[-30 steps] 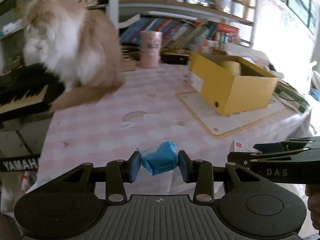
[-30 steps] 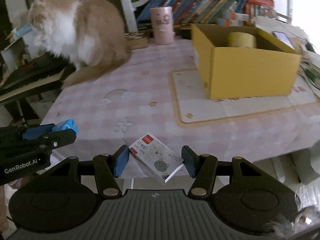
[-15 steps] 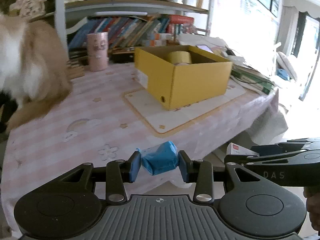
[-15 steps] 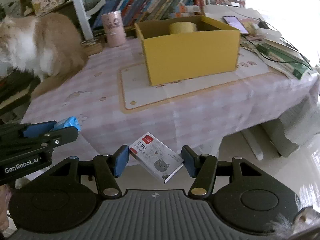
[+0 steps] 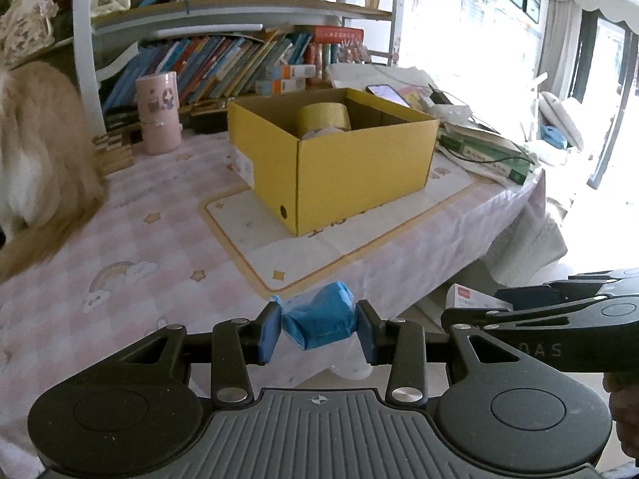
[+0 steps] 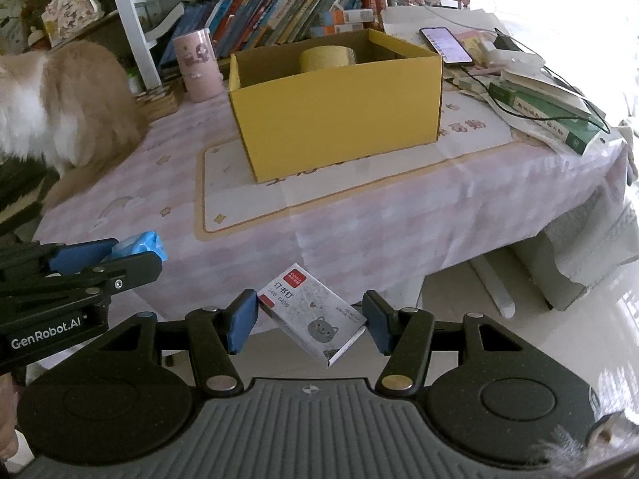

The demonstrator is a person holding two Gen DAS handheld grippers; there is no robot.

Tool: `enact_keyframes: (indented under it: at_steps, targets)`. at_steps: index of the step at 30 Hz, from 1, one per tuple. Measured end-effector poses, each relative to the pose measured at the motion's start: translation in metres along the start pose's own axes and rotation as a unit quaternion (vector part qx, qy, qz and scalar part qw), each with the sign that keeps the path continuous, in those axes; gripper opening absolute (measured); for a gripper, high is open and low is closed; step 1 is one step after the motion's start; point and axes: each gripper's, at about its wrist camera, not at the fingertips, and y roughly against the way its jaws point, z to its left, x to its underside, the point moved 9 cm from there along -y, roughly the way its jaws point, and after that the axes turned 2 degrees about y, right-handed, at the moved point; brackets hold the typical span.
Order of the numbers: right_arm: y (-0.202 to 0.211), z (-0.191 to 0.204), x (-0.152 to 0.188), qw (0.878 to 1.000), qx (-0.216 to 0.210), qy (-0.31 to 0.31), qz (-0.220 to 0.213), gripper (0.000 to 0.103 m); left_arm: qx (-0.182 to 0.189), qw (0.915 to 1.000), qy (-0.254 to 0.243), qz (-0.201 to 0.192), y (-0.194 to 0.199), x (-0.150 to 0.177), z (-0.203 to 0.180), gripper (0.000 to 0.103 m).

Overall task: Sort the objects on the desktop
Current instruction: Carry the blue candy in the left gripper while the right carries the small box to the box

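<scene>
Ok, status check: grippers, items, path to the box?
Left gripper shut on blue packet. Right gripper shut on staples box. Yellow box open ahead, cat off left.

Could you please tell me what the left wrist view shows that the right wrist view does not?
Only the left wrist view shows the window side of the room and the left gripper head-on, shut on the blue packet.

Only the right wrist view shows the printed face of the staple box, held in the right gripper.

Both show the yellow box holding a tape roll, the pink cup and the cat.
</scene>
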Motion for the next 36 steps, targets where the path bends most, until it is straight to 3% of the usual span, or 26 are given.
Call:
enact_keyframes:
  at_steps: [14,22,36]
  targets:
    - [-0.023,-0.034,-0.031,1.0,-0.02,0.02,0.01,0.055,-0.018,0.9998,0.011,0.003,-0.032,-0.024,-0.019,0.039]
    - [-0.035,-0.051,-0.057,0.999,-0.032,0.036,0.001,0.055,-0.029,0.9995,0.001,-0.015,-0.046,-0.045,-0.034,0.039]
    - [-0.038,-0.078,-0.141,0.993,-0.055,0.074,-0.073,0.055,-0.053,0.9956,0.013,-0.076,-0.06,-0.109,-0.05,0.039]
